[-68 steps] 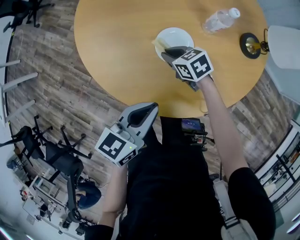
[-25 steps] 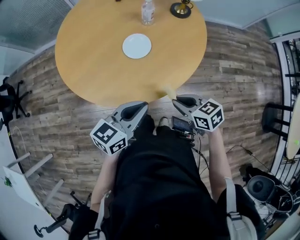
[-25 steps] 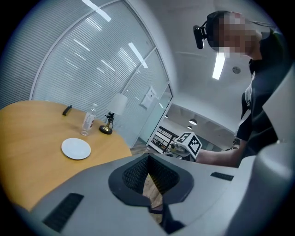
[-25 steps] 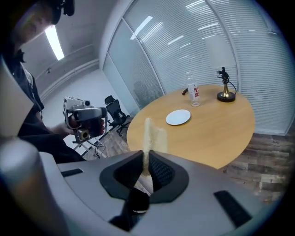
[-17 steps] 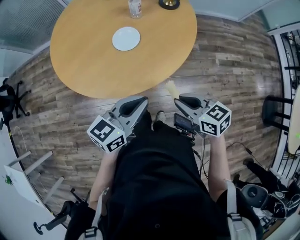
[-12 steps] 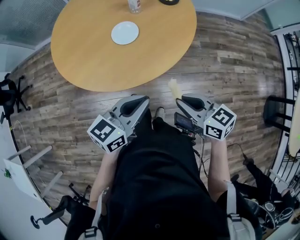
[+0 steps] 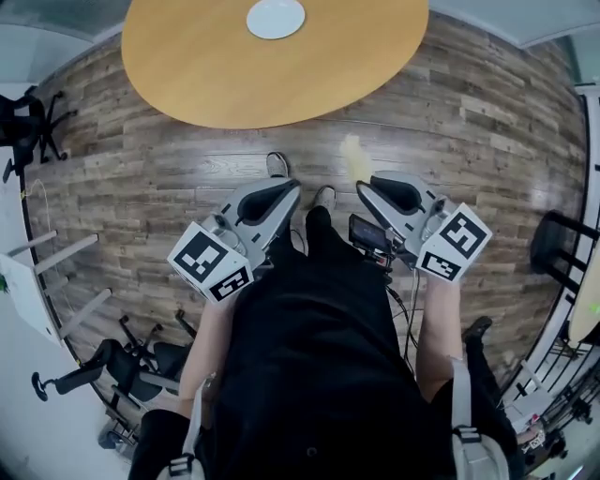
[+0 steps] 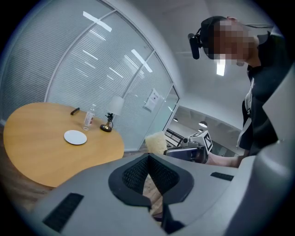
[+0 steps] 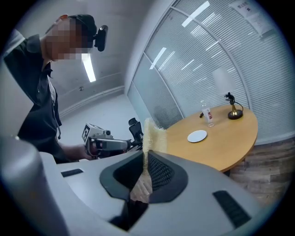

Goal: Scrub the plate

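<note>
Right gripper (image 9: 145,161) is clamped on a thin yellow sponge (image 9: 152,133), which stands up out of its closed jaws. It is no longer over the plate (image 7: 276,17). A few seconds ago it held the sponge down on that plate, but the person has since stepped back, and both grippers now hang over the plank floor (image 7: 469,122), well apart from the round wooden table (image 7: 234,84). Left gripper (image 8: 148,159) has its jaws together with nothing between them and sits just beside the right one, at the person's waist. The plate lies alone and untouched on the table, well in from the near edge. A water bottle (image 9: 209,117) and a small desk lamp (image 9: 234,110) stand beyond it toward the far edge. No suds or marks can be made out on the plate from this far away, so its cleanliness cannot be judged. With the sponge withdrawn and the person backing off, the scrubbing looks finished, or at least broken off. Any further scrubbing would call for a walk back to the table's near edge.
</note>
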